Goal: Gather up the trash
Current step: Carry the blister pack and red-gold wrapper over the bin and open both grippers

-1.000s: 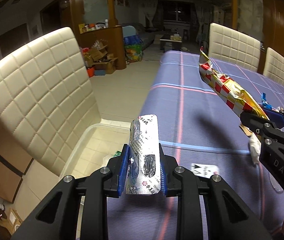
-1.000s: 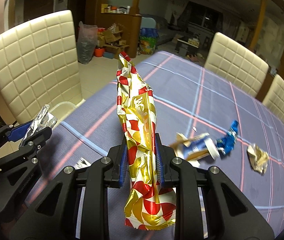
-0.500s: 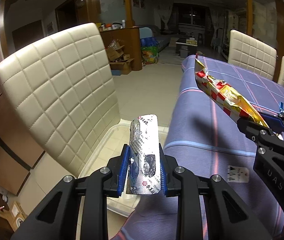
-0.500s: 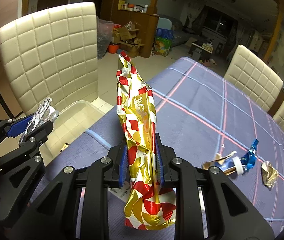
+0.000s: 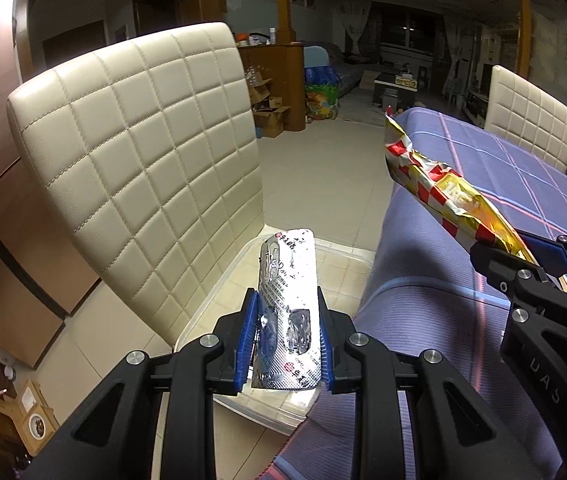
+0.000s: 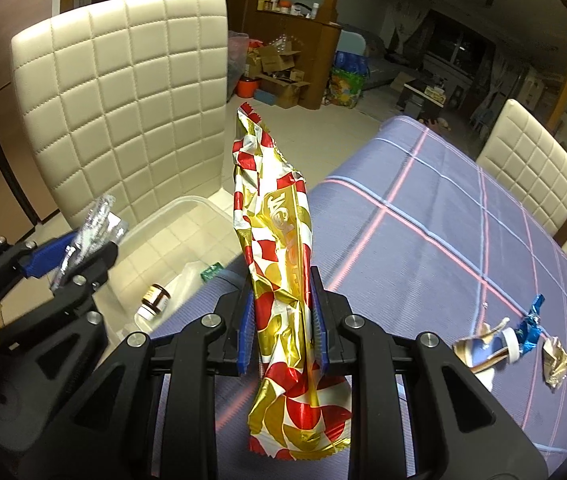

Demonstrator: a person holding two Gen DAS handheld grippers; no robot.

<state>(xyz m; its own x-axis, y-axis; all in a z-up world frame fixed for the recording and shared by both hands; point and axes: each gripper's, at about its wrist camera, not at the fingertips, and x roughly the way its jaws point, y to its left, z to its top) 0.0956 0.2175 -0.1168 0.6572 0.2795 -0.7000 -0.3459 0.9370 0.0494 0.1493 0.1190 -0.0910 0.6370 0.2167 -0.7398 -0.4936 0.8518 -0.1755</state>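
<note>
My left gripper (image 5: 283,340) is clamped on a silver blister pack (image 5: 289,304), which stands upright between the blue pads. My right gripper (image 6: 281,320) pinches a red-and-gold snack wrapper (image 6: 279,248) around its middle, the top end rising above the fingers and the bottom hanging below them. Since a second ago both grips are unchanged, but I have swung both tools left, off the table: the clear plastic bin (image 5: 325,246) on the seat of the cream quilted chair (image 5: 143,160) now sits directly under the blister pack, where earlier it lay off to the side. In the bin lie a small brown bottle (image 6: 154,298) and a green scrap (image 6: 211,271). The purple checked tablecloth (image 6: 443,240) fills less of the left view. A flattened tube (image 6: 483,346), a blue wrapper (image 6: 531,322) and a crumpled gold foil (image 6: 556,364) remain on the table.
</note>
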